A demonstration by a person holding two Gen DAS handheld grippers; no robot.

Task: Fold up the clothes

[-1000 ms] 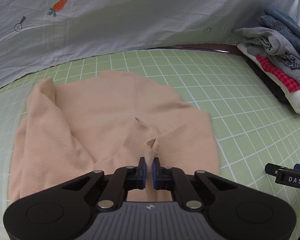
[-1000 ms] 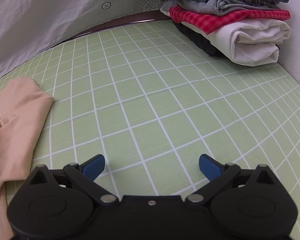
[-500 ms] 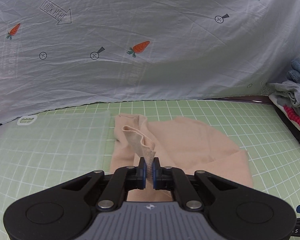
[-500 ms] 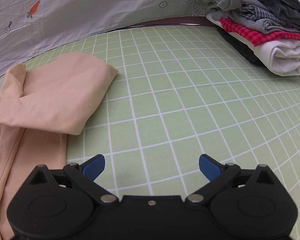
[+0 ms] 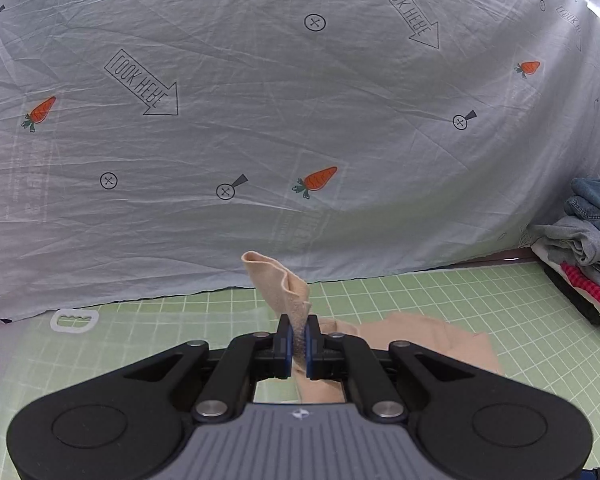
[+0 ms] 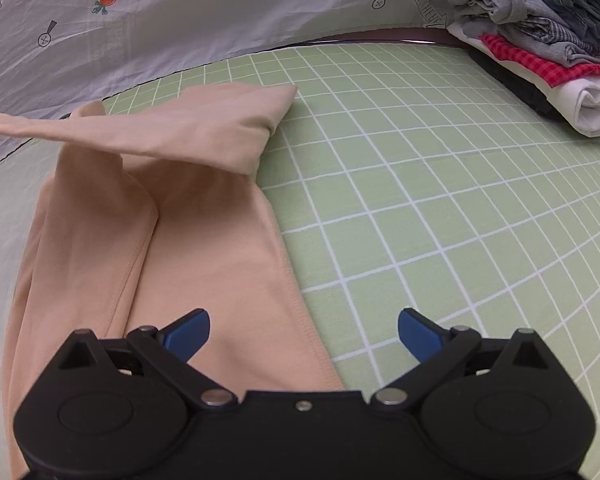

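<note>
Peach garment (image 6: pixel 204 264), thin and limp, lies at nine o'clock on the green surface (image 6: pixel 440 208), one edge pinched up in the left gripper (image 5: pixel 296 346) jaws; right gripper (image 6: pixel 304 330) jaws apart, likely best taking the hem.

black left tool (image 5: pixel 296 344), grey ribbed base, blue pads (image 6: pixel 190 330)

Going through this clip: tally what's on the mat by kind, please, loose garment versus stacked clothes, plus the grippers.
Loose garment: 1, peach garment
Stack of folded clothes: 1, stack; how many pieces it holds cannot be told
Grippers: 2, left gripper shut on the peach garment, right gripper open above it
Total: 4
</note>
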